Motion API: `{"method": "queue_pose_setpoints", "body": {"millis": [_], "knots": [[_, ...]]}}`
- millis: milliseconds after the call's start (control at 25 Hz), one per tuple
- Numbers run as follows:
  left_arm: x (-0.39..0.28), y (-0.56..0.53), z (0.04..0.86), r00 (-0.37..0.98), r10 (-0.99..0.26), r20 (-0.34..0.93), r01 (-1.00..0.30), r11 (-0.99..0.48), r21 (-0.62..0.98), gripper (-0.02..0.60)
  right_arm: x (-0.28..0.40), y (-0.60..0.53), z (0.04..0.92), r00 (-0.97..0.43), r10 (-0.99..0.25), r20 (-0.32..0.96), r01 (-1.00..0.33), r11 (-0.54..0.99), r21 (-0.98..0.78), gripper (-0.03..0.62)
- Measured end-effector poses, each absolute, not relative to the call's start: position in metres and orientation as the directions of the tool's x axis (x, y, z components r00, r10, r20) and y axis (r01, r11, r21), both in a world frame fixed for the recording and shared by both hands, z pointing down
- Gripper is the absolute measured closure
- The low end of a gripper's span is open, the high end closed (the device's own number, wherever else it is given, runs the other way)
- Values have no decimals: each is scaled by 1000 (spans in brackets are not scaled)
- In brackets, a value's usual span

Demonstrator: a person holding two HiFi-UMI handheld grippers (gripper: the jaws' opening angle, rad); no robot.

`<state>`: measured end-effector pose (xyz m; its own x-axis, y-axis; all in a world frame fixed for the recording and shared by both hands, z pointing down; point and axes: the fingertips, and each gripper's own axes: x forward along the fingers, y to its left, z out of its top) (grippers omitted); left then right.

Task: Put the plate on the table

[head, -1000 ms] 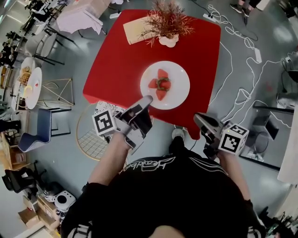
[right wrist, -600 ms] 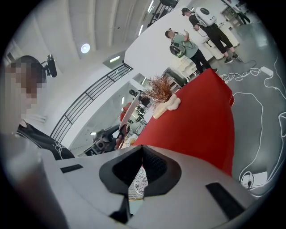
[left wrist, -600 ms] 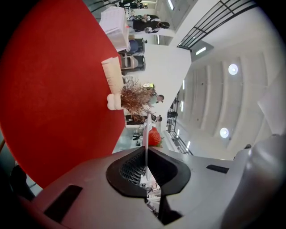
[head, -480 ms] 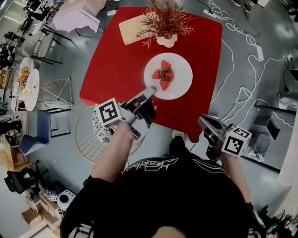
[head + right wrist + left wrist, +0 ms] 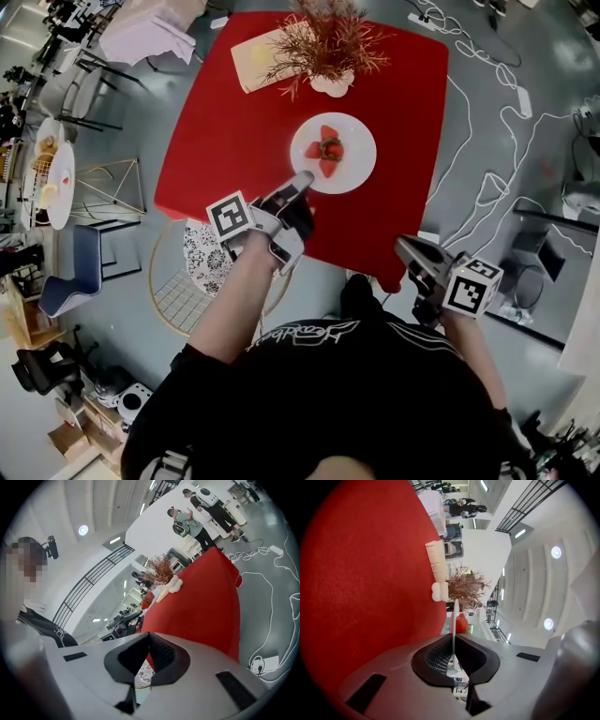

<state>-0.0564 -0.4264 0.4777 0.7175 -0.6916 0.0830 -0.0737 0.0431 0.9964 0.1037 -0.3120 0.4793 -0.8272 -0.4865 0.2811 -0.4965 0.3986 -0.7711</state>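
Holding: left gripper (image 5: 302,180), jaws clamped on the white plate (image 5: 356,165) rim
Plate: carries strawberries (image 5: 325,150), over the red surface (image 5: 234,131)
Right gripper (image 5: 403,246): jaws together, empty, beside the surface's edge

You held a round white plate (image 5: 353,141) level by its near rim, which was pinched between the closed jaws of your left gripper (image 5: 302,178). It carried cut red strawberries (image 5: 326,153) at its centre. The plate was over the middle of the square red tabletop (image 5: 234,122). Whether its base touched that surface could not be told.
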Motion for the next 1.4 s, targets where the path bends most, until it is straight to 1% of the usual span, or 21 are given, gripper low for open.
{"method": "queue_pose_setpoints", "body": {"millis": [240,640,800,1000,1400], "knots": [[-59,-444,512,711,-692,126,-101,77,992,561,103,-321,486,-828,-480,289,-497,389,-776,586],[-67,-449,561,683,-688,246,-180,168,969,561,102,-327,496,-826,-479,297,-495,363,-790,586],[-69,-452,568,676,-685,271,-210,173,962,561,103,-328,501,-823,-481,301,-496,350,-795,586],[-70,-453,575,660,-676,328,-261,203,944,561,105,-332,501,-824,-494,276,-468,320,-824,586],[-70,-452,583,658,-668,349,-221,272,937,561,105,-332,499,-825,-500,264,-458,316,-831,586]]}}
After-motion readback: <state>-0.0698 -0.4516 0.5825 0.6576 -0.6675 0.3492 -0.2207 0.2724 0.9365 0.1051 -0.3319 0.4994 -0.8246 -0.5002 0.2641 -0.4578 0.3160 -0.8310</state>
